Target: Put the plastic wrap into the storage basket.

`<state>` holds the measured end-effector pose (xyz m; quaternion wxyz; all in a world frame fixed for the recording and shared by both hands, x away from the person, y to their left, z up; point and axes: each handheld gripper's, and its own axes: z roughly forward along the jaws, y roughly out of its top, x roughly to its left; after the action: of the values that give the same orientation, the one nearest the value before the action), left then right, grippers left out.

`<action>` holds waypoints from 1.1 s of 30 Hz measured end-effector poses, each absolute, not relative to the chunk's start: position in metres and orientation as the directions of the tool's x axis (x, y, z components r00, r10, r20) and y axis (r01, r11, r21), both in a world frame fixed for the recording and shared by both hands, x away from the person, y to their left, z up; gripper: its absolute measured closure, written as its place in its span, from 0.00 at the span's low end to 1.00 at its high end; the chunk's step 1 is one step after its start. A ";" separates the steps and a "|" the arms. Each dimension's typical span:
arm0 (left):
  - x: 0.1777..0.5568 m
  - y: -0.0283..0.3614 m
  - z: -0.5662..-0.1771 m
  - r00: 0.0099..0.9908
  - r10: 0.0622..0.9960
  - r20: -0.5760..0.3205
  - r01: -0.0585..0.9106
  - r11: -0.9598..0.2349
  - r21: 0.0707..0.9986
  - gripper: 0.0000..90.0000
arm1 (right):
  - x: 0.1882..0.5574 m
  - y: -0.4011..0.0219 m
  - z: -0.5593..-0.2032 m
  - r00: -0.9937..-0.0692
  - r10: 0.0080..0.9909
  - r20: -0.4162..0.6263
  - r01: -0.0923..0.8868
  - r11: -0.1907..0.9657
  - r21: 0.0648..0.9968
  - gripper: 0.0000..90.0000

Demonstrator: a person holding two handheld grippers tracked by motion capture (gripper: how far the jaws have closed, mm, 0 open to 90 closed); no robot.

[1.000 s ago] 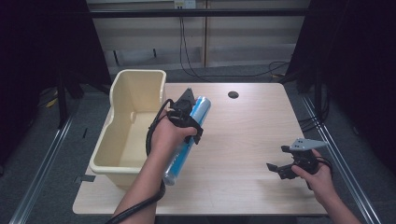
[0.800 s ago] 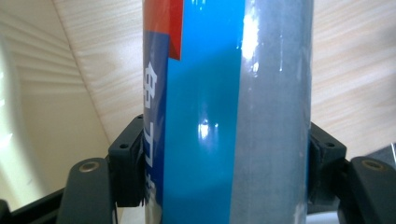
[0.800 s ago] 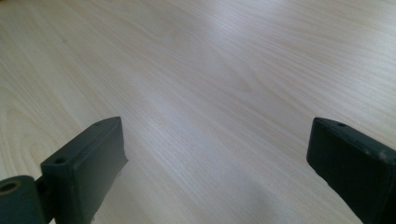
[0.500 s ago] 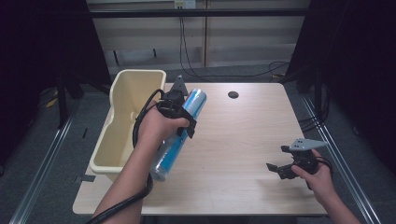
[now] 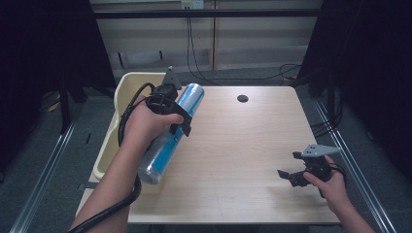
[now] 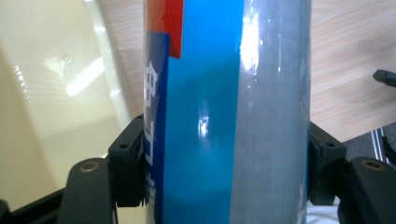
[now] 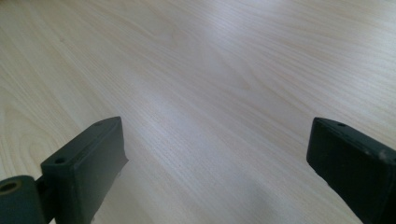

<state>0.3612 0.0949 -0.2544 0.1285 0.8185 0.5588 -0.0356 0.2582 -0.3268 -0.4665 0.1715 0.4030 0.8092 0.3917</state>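
Left gripper fingers clamped on the blue-and-silver cylinder, gripping mid-length. Cylinder is tilted, held above the worktop just beside the cream bin. Right gripper fingers apart, nothing between them, near the worktop's right edge.

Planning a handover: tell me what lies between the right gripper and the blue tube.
Bare tabletop separates the right gripper from the tube, per the high view.
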 end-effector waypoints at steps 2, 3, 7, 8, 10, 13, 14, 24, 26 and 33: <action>0.360 0.098 -0.251 0.359 0.912 -0.200 0.928 -0.325 0.182 0.36 | 0.258 -0.327 -0.466 -0.616 0.786 0.038 0.516 0.366 0.775 0.05; 0.360 0.100 -0.250 0.356 0.911 -0.207 0.930 -0.322 0.178 0.36 | 0.258 -0.327 -0.466 -0.618 0.785 0.040 0.516 0.366 0.775 0.05; 0.358 0.109 -0.244 0.342 0.919 -0.196 0.934 -0.309 0.182 0.36 | 0.258 -0.328 -0.466 -0.615 0.788 0.042 0.519 0.364 0.774 0.05; 0.358 0.110 -0.243 0.339 0.920 -0.196 0.935 -0.306 0.181 0.36 | 0.258 -0.327 -0.466 -0.617 0.786 0.044 0.519 0.364 0.773 0.05; 0.357 0.115 -0.240 0.338 0.921 -0.195 0.934 -0.302 0.191 0.36 | 0.258 -0.327 -0.467 -0.616 0.787 0.041 0.517 0.365 0.774 0.05; 0.356 0.121 -0.237 0.324 0.926 -0.193 0.938 -0.288 0.193 0.36 | 0.258 -0.327 -0.467 -0.616 0.787 0.038 0.517 0.367 0.773 0.05; 0.356 0.123 -0.236 0.321 0.925 -0.201 0.939 -0.285 0.191 0.36 | 0.258 -0.327 -0.467 -0.615 0.788 0.039 0.518 0.366 0.773 0.05; 0.353 0.144 -0.232 0.292 0.936 -0.197 0.947 -0.253 0.198 0.36 | 0.258 -0.327 -0.467 -0.617 0.786 0.041 0.514 0.363 0.777 0.05; 0.352 0.149 -0.232 0.286 0.937 -0.201 0.949 -0.248 0.195 0.36 | 0.258 -0.327 -0.467 -0.614 0.789 0.040 0.517 0.363 0.775 0.05; 0.351 0.160 -0.232 0.251 0.946 -0.204 0.957 -0.211 0.197 0.36 | 0.259 -0.326 -0.467 -0.616 0.787 0.039 0.516 0.366 0.775 0.05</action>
<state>0.3508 0.1595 -0.2320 0.1419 0.7780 0.6117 -0.0194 0.2589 -0.3262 -0.4670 0.1722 0.4029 0.8082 0.3934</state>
